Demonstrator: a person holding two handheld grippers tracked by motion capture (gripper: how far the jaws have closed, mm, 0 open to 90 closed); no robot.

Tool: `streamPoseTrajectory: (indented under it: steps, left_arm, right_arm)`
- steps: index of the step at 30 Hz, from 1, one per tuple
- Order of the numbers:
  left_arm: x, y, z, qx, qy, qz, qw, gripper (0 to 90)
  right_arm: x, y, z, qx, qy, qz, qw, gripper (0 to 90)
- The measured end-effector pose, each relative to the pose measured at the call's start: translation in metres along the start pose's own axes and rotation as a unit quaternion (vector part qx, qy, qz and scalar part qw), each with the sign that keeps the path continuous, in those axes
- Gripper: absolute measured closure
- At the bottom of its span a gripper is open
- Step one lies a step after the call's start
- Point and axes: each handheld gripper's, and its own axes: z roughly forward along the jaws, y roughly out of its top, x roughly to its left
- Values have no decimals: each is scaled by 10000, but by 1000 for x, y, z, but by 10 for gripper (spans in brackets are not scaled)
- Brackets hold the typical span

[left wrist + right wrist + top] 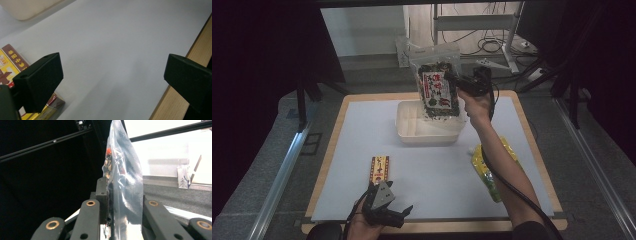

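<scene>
My right gripper (460,86) is shut on a clear snack bag (439,85) with a red and white label, held up above a shallow white tray (404,127) at the back middle of the mat. In the right gripper view the bag (123,177) stands edge-on, pinched between the two jaws. My left gripper (393,214) rests open near the table's front edge, with nothing between its fingers (38,81). A flat yellow and red box (380,170) lies just beyond it, and its corner (10,62) shows beside the left jaw.
A yellow packet (489,170) lies on the mat at the right, partly under the person's right forearm. The white mat (362,145) covers a wooden tabletop (180,105). Dark curtains, a metal frame and cables stand behind the table.
</scene>
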Motion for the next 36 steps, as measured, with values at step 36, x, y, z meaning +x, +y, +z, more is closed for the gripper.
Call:
streamPoseTrajectory:
  steps: [36]
  left_arm:
    - [-4, 0, 3, 124, -100, 126, 9998, 23]
  right_arm:
    - [-44, -64, 14, 153, 134, -447, 9988, 745]
